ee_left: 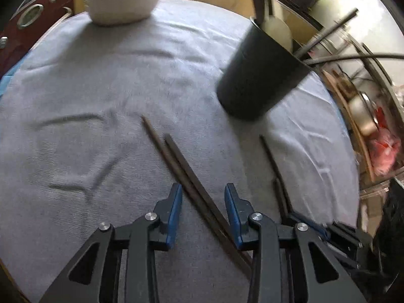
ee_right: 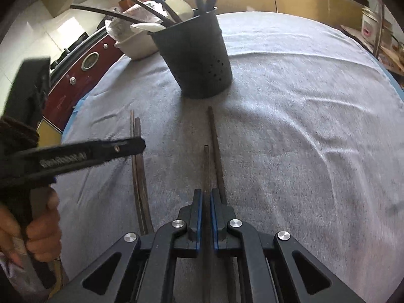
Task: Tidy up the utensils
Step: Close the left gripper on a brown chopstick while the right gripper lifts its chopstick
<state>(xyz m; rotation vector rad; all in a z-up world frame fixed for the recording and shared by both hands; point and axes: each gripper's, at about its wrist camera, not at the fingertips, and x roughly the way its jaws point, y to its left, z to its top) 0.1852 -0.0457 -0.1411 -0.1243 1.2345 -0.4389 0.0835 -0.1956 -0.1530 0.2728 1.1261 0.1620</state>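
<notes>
Grey cloth covers the table, and on it stands a dark perforated utensil holder, already bristling with chopsticks and a pale spoon, set toward the far edge. Four dark wooden chopsticks remain outside it.

One pair of chopsticks lies flat on the cloth side by side, its long axis running from the near edge up toward the holder. The left hand-held gripper straddles this pair near its lower end; the blue pads stand partly apart on either side, and no pressing contact is visible, so the pair does not look gripped yet.

The right hand-held gripper has its pads drawn together on a single chopstick, which points straight ahead along the fingers toward the holder. Its mate, the second chopstick, lies on the cloth just right of it, roughly parallel.

The holder lies directly beyond the right hand-held gripper, in line with the clamped stick, so the right hand looks better placed to deliver first.
</notes>
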